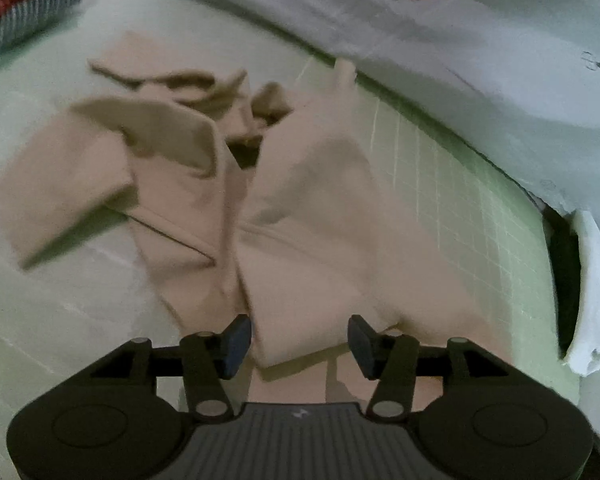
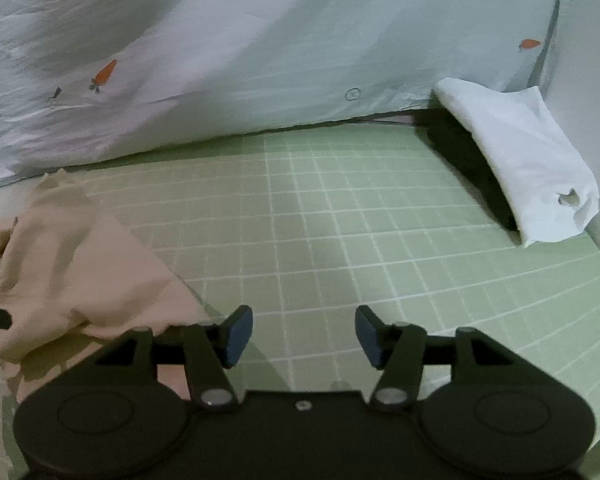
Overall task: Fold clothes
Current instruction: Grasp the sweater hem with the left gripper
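Observation:
A beige garment (image 1: 300, 216) lies crumpled on the green checked sheet (image 1: 440, 184), its near edge under my left gripper (image 1: 299, 344). The left gripper is open, its blue-padded fingers wide on either side of the garment's near hem, holding nothing. In the right wrist view the same garment (image 2: 72, 272) lies at the left, its edge just left of my right gripper (image 2: 304, 336). The right gripper is open and empty over the bare green sheet (image 2: 340, 232).
A pale quilt with carrot prints (image 2: 260, 48) is heaped along the far side, also seen in the left wrist view (image 1: 460, 32). A rolled white cloth (image 2: 528, 164) lies at the right. Red and striped fabrics (image 1: 20, 4) sit far left.

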Tool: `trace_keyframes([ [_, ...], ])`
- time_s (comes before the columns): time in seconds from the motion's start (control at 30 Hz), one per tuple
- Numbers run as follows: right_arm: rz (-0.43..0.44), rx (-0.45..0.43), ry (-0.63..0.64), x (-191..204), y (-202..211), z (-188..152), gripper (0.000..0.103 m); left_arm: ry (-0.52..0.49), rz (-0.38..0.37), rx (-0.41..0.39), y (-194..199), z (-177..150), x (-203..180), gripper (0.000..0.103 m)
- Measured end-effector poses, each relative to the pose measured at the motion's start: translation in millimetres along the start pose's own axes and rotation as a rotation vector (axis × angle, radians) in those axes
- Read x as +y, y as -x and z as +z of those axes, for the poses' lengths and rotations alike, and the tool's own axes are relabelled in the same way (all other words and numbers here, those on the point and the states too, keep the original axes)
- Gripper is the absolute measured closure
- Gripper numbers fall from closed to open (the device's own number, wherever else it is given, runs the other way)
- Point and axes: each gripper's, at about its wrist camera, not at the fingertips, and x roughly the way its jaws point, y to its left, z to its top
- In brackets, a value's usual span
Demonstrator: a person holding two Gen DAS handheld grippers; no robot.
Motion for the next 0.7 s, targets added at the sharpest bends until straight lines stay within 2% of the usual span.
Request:
trace_keyframes([
  [0.07,-0.008,0.006,0.007,-3.2,-0.8,-1.3,0.044,0.021,0.017,0.024,-11.8,2.5,-1.4,0.05],
  [0.1,-0.012,0.011,0.009,-4.9,-1.7,-1.5,0.044,0.03,0.033,0.036,-17.4,3.3,-2.1,0.054],
  [0.2,-0.023,0.023,0.002,-9.9,-3.8,-2.3,0.044,0.082,0.053,0.052,-26.9,2.4,1.5,0.098],
  [0.23,-0.026,0.025,-0.003,-11.0,-4.4,-2.1,0.044,0.096,0.055,0.05,-27.6,1.7,3.2,0.101],
  [0.33,-0.026,0.03,-0.018,-11.2,-8.3,0.8,0.044,0.083,0.046,-0.007,-9.5,-0.4,5.3,0.101],
  [0.47,0.012,0.043,-0.029,0.9,-17.5,7.2,0.044,0.063,0.057,-0.12,33.7,1.0,9.5,0.101],
  [0.57,0.047,0.049,-0.022,16.6,-23.2,12.9,0.044,0.123,0.077,-0.209,70.1,8.3,28.2,0.101],
  [0.63,0.072,0.044,-0.003,32.0,-25.3,17.5,0.044,0.169,0.109,-0.277,93.2,16.5,45.9,0.101],
  [0.7,0.092,0.042,0.015,46.1,-26.7,21.2,0.044,0.19,0.183,-0.333,112.0,26.4,70.3,0.101],
])
